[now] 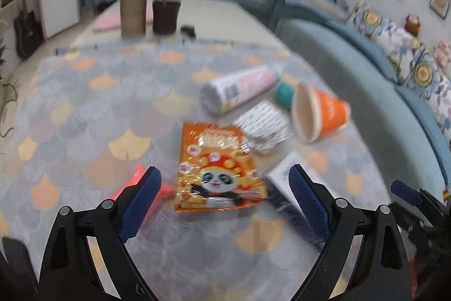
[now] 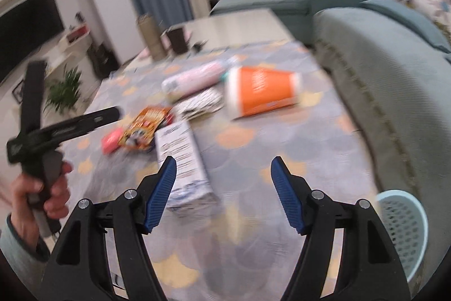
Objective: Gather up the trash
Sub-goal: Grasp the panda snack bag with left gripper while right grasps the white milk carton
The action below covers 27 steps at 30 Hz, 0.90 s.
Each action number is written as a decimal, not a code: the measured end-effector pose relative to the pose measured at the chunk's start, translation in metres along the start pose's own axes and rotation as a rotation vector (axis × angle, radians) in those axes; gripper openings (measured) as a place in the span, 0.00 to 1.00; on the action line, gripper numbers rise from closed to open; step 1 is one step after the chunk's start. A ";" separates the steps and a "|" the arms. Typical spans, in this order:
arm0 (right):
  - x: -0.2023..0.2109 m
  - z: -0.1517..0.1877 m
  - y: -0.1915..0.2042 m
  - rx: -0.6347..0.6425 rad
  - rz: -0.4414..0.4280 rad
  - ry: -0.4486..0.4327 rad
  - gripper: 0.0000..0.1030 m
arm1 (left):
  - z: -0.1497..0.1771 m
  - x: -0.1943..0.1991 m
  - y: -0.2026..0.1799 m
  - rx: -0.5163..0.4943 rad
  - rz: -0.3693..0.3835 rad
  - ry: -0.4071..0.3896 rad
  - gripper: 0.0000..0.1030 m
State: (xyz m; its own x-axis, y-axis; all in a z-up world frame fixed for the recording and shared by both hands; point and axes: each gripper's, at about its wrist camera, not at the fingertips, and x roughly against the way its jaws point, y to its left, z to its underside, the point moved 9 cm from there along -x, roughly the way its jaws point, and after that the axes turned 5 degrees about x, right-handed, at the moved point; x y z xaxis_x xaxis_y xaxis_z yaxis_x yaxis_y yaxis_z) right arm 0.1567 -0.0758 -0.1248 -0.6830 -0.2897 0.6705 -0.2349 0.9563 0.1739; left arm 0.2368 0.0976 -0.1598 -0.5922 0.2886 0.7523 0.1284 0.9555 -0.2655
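Trash lies on the patterned tablecloth (image 1: 70, 114). An orange panda snack bag (image 1: 217, 168) lies just ahead of my open, empty left gripper (image 1: 224, 174), with a pink-red item (image 1: 135, 179) behind the left finger. Further off lie a pink-white tube (image 1: 239, 88), a crumpled printed wrapper (image 1: 265, 129), an orange paper cup (image 1: 321, 112) on its side and a white carton (image 1: 284, 188). My right gripper (image 2: 224, 167) is open and empty above the cloth, the white carton (image 2: 183, 162) by its left finger. The orange cup (image 2: 262, 92) and snack bag (image 2: 143, 129) lie beyond.
A light blue perforated basket (image 2: 403, 227) sits low at the right, by the teal sofa (image 2: 380, 75). A tan cylinder (image 1: 134, 3) and a dark cup (image 1: 166, 16) stand at the table's far end. The left hand-held gripper (image 2: 64, 129) shows at the left.
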 end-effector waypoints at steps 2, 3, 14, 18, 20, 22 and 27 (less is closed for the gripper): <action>-0.019 0.000 0.014 0.027 -0.012 0.029 0.66 | 0.002 -0.014 0.009 0.018 -0.021 0.028 0.87; -0.030 0.000 0.021 0.042 -0.017 0.048 0.67 | 0.002 -0.018 0.014 0.032 -0.028 0.036 0.87; -0.085 0.013 0.020 -0.050 -0.107 0.193 0.76 | 0.004 -0.055 0.023 0.019 -0.044 0.086 0.85; -0.080 0.013 0.025 0.006 -0.082 0.185 0.76 | 0.007 -0.061 0.021 0.010 -0.036 0.105 0.72; -0.080 0.015 0.032 0.070 -0.049 0.179 0.76 | 0.007 -0.061 0.018 0.013 -0.017 0.103 0.64; -0.083 0.019 0.039 0.144 -0.003 0.187 0.76 | 0.007 -0.059 0.014 0.018 -0.001 0.103 0.55; -0.091 0.022 0.040 0.178 0.052 0.192 0.70 | 0.003 -0.050 0.023 0.048 -0.028 0.082 0.25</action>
State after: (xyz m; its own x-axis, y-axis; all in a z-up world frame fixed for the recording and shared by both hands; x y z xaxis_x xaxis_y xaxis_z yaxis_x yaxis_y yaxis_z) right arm 0.1940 -0.0117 -0.1949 -0.5577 -0.2113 0.8027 -0.3325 0.9429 0.0172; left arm 0.2674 0.1050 -0.2056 -0.5281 0.2672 0.8060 0.0730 0.9600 -0.2704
